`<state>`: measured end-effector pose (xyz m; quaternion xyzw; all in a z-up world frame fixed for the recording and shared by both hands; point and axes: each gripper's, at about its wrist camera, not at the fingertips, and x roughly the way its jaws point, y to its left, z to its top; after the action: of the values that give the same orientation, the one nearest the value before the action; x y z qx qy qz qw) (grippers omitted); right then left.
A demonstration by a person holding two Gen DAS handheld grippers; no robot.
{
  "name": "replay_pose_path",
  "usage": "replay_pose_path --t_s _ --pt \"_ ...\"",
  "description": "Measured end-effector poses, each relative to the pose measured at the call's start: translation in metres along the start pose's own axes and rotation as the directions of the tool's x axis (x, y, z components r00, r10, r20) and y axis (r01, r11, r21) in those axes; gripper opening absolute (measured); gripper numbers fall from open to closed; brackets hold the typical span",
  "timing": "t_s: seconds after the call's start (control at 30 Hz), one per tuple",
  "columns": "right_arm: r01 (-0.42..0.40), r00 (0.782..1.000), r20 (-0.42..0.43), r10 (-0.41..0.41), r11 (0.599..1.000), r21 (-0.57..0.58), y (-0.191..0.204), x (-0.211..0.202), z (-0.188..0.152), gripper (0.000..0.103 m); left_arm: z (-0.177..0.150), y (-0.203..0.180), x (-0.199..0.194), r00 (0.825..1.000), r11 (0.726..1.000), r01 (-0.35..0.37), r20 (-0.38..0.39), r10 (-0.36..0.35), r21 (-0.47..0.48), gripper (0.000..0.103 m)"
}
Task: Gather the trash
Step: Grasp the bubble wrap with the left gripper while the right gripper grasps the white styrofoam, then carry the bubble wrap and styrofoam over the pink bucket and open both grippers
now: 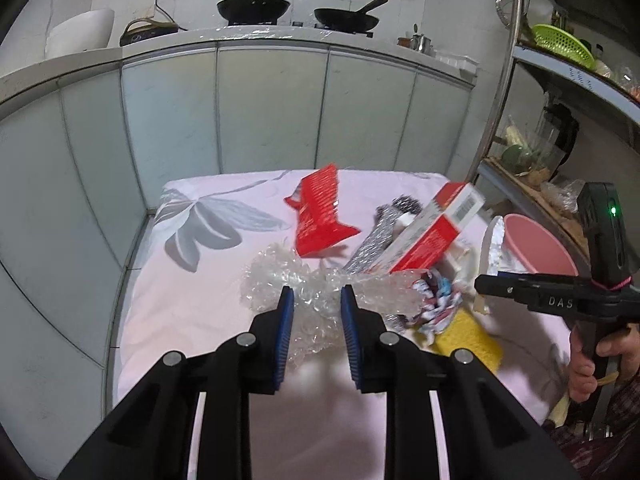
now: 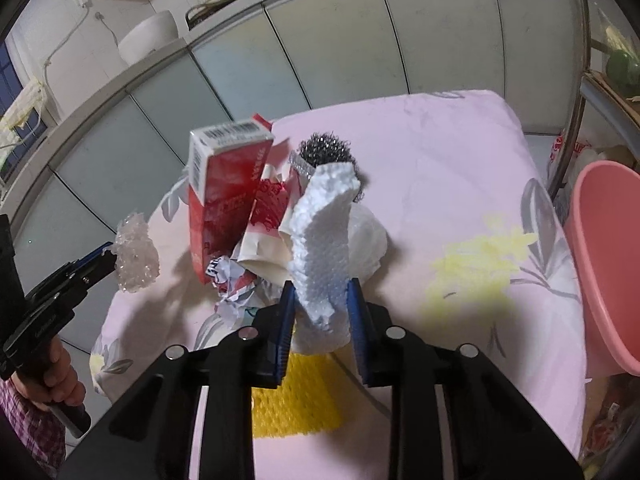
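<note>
Apparently both tongs [image 1: 316, 300] tilt downward.

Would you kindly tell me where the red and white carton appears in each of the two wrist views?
Left wrist view: the red and white carton is right of centre, leaning over the silver wrapper.
Right wrist view: the carton stands left of centre, beside the white foam piece.
Shared landmark: the pink basin, at the right edge in both.

Two black woks [image 1: 253, 7] sit on the stove at the top of the frame, a green colander [image 1: 562, 45] on the shelf upper right, white pot [image 1: 80, 34] upper left.
</note>
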<state>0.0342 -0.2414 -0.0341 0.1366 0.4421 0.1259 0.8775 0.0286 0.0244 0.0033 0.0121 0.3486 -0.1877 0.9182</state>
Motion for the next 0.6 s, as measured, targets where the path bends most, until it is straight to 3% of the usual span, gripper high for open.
replay_pose_path --t_s 0.23,0.6 --pt "0.012 0.998 0.068 -0.014 0.999 0.036 -0.021 -0.038 -0.003 0.026 0.019 -0.034 -0.011 0.996 0.997 0.073 0.046 -0.074 0.023 0.023" --pt "0.095 0.979 0.167 -0.120 0.984 0.148 -0.079 -0.098 -0.011 0.026 0.056 -0.125 0.001 0.973 0.968 0.210 0.068 -0.221 0.135 0.023"
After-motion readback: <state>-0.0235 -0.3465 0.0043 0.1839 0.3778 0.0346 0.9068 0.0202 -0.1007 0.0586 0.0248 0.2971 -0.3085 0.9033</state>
